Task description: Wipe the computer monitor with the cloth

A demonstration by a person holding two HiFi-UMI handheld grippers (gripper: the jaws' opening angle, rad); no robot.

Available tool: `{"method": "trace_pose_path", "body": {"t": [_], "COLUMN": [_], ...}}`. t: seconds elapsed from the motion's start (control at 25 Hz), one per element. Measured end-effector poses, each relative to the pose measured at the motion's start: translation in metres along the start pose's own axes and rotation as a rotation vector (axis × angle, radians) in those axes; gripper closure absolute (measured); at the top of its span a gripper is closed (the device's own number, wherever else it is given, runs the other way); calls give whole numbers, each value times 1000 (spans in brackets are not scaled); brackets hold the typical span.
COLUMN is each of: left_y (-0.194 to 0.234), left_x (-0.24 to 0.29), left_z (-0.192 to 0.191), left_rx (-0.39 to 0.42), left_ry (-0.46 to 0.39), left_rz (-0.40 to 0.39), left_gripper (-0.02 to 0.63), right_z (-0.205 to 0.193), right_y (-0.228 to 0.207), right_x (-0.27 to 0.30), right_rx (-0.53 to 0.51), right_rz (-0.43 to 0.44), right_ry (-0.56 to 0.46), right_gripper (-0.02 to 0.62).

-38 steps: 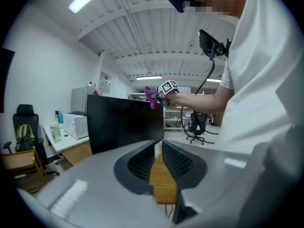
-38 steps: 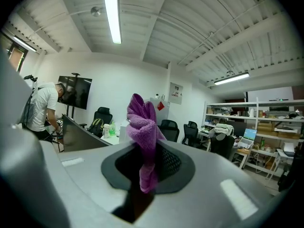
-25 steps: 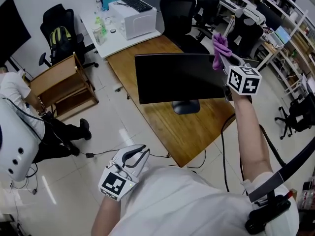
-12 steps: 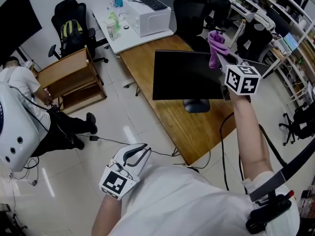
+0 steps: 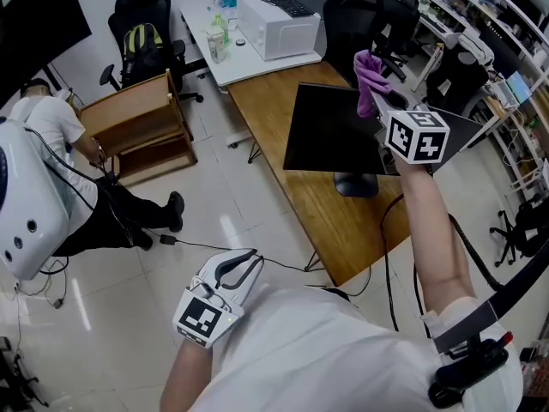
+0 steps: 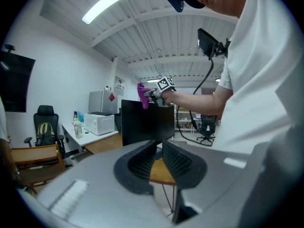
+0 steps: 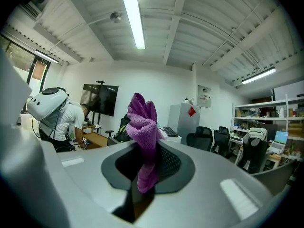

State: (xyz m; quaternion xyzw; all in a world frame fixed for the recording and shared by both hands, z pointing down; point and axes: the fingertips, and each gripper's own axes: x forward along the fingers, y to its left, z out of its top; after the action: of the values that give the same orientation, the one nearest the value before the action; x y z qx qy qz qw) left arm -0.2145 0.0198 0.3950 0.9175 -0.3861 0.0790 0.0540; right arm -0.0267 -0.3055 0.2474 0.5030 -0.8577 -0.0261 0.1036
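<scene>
Purple cloth (image 5: 367,71), pinched in the right gripper (image 5: 379,101), sits at the monitor (image 5: 330,136) top edge with the screen below the jaws; left gripper (image 5: 236,269), jaws together and empty, is well back by the torso.

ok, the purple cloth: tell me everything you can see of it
The cloth is purple and fuzzy, like microfibre, and bunched into a crumpled wad. The right claw is shut on its lower part, so most of it sticks up past the jaws and a short end trails back between them. It is held up at the top edge of the dark monitor. Whether it touches the monitor cannot be told.
</scene>
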Motion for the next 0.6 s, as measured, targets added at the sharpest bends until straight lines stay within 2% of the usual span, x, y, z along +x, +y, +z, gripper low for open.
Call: {"method": "trace_pose_path", "body": {"t": [0.6], "left_y": [13], "left_x": [-37], "left_z": [-11], "left_rx": [-24], "left_ry": [-27], "left_rz": [127], "left_gripper": [537], "right_z": [18], "right_y": [83], "right_x": [41], "right_rx": [-26], "right_rz": [150], "right_ry": [-23], "right_gripper": [548]}}
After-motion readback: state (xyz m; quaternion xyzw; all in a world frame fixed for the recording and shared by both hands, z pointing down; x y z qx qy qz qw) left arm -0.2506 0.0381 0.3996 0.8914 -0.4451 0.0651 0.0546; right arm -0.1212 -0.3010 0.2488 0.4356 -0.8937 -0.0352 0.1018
